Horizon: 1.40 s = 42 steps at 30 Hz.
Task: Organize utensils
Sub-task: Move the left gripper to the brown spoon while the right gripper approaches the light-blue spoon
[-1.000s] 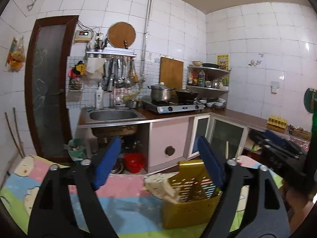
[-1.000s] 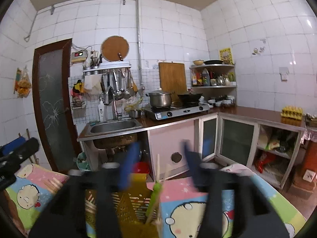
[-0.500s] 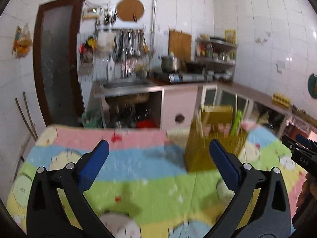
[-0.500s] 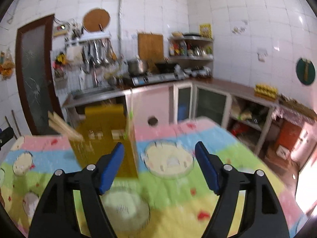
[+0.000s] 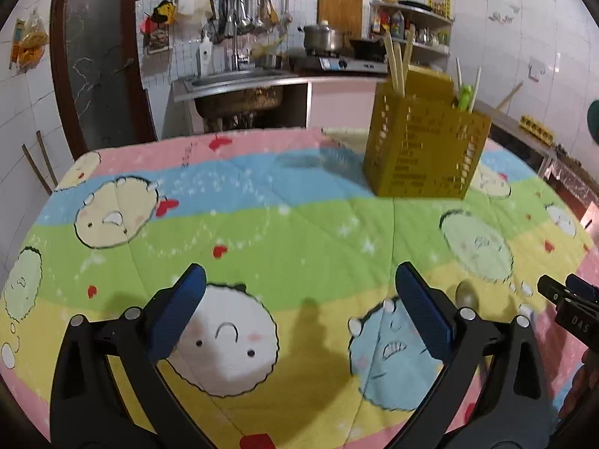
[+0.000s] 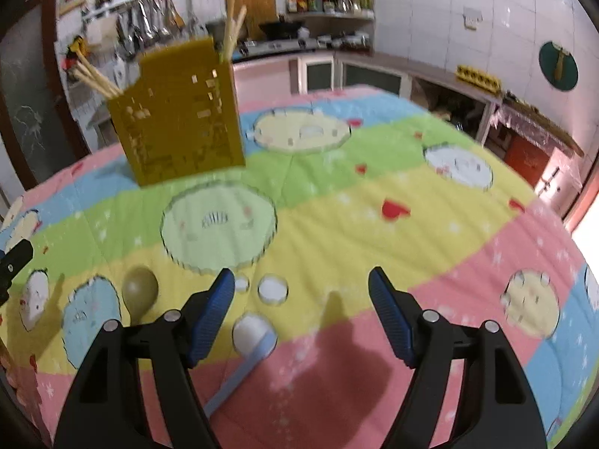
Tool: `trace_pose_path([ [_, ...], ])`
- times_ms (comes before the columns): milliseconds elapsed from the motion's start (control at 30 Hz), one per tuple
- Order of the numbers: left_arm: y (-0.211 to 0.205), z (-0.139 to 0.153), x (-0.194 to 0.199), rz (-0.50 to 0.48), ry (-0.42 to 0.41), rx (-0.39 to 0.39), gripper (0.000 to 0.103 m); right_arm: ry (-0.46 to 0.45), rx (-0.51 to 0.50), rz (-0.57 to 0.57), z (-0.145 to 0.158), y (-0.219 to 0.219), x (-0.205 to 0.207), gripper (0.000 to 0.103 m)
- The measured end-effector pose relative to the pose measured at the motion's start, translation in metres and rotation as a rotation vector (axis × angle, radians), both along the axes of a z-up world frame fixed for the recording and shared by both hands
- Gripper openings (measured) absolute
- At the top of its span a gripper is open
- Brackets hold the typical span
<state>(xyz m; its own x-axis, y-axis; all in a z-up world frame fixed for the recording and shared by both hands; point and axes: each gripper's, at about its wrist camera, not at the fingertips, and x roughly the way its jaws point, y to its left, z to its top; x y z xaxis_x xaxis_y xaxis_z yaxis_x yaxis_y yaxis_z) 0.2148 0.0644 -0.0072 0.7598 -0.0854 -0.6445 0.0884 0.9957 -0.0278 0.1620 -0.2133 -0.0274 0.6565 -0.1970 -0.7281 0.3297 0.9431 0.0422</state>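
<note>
The yellow utensil holder [image 6: 183,112] was smeared by motion blur in the right wrist view, its perforations unreadable; the chopsticks [image 6: 95,78] leaning from it vanished inside its walls. The blue-handled spoon [image 6: 251,340] had its handle end hidden behind the right gripper's finger [image 6: 209,314]; the metal spoon [image 5: 467,295] showed only its bowl in the left wrist view, the handle lost behind the left gripper's finger [image 5: 425,318].

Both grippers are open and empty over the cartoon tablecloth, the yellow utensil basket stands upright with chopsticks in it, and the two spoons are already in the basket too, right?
Not quite: the two spoons are not in the yellow utensil basket. The right wrist view shows the metal spoon and the white-and-blue spoon lying on the tablecloth. The rest holds: left gripper and right gripper open and empty.
</note>
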Motion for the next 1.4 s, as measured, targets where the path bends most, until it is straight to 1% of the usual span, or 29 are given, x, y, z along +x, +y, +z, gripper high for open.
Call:
trace_pose_path([
  [100, -0.003, -0.009, -0.003, -0.018, 0.026, -0.007, 0.098, 0.045, 0.015, -0.008, -0.007, 0.006, 0.001, 0.07],
  [133, -0.005, -0.01, -0.004, -0.025, 0.034, -0.01, 0.098, 0.058, 0.02, -0.009, -0.009, 0.008, 0.002, 0.068],
  [167, -0.006, -0.012, -0.005, -0.032, 0.042, -0.014, 0.098, 0.072, 0.026, -0.007, -0.01, 0.01, 0.002, 0.061],
  [233, -0.009, -0.014, -0.006, -0.038, 0.046, -0.014, 0.098, 0.103, 0.047, -0.005, -0.014, 0.012, 0.005, 0.059],
  [267, -0.011, -0.014, -0.006, -0.04, 0.047, -0.013, 0.098, 0.117, 0.058, -0.009, -0.018, 0.013, 0.006, 0.056],
  [367, -0.015, -0.019, -0.008, -0.054, 0.062, -0.015, 0.098, 0.133, 0.043, -0.017, -0.023, 0.018, 0.009, 0.05],
  [400, -0.017, -0.02, -0.008, -0.055, 0.066, -0.015, 0.098, 0.132, 0.043, -0.015, -0.023, 0.019, 0.009, 0.044],
  [433, -0.018, -0.021, -0.008, -0.057, 0.071, -0.012, 0.098, 0.132, 0.044, -0.013, -0.023, 0.02, 0.01, 0.041],
  [500, -0.021, -0.023, -0.008, -0.057, 0.08, -0.004, 0.098, 0.129, 0.042, -0.003, -0.022, 0.023, 0.01, 0.029],
  [533, -0.023, -0.024, -0.007, -0.058, 0.087, -0.004, 0.098, 0.127, 0.038, 0.009, -0.022, 0.025, 0.011, 0.025],
  [600, -0.026, -0.025, -0.006, -0.058, 0.099, -0.007, 0.098, 0.124, 0.032, 0.03, -0.022, 0.026, 0.015, 0.014],
  [867, -0.055, -0.021, -0.005, -0.066, 0.115, 0.02, 0.098, 0.101, 0.067, 0.115, -0.017, 0.007, 0.029, 0.01],
  [1133, -0.092, -0.024, 0.003, -0.079, 0.181, -0.033, 0.098, 0.104, 0.038, 0.153, -0.016, -0.036, 0.044, 0.01],
  [1300, -0.122, -0.031, 0.007, -0.09, 0.217, -0.029, 0.097, 0.103, 0.042, 0.144, -0.016, -0.066, 0.051, 0.01],
  [1400, -0.134, -0.036, 0.009, -0.106, 0.236, -0.011, 0.092, 0.097, 0.063, 0.15, -0.017, -0.074, 0.051, 0.01],
])
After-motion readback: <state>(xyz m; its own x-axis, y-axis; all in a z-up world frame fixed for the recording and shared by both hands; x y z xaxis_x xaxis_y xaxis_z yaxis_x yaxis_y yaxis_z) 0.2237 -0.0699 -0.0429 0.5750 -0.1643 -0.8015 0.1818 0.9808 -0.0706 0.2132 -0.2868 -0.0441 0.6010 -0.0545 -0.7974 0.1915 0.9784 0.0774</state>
